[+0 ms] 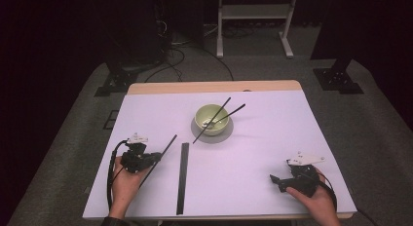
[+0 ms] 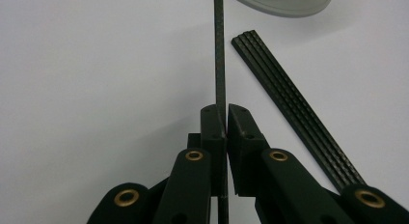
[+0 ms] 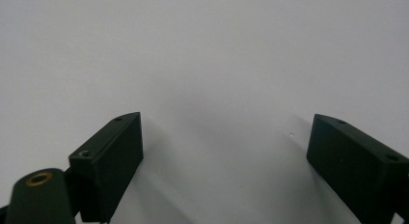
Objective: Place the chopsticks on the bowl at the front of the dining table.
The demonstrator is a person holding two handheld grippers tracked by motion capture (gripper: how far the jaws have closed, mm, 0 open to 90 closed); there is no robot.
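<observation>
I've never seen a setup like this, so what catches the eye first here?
A pale green bowl sits mid-table on a grey saucer, two black chopsticks leaning in it. At the near left, the left gripper pinches a third chopstick beside a long ridged black tray.

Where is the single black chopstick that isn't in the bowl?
In the high view, the chopstick is clamped in the left gripper, left of the black ridged strip.

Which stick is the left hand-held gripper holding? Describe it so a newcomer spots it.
On the white table, look left of the pale green bowl to the left hand-held gripper. The thin black chopstick is clamped between its jaws, slanting toward the bowl. Unlike the flat ridged black strip beside it, it is slim, and two more chopsticks rest in the bowl.
</observation>
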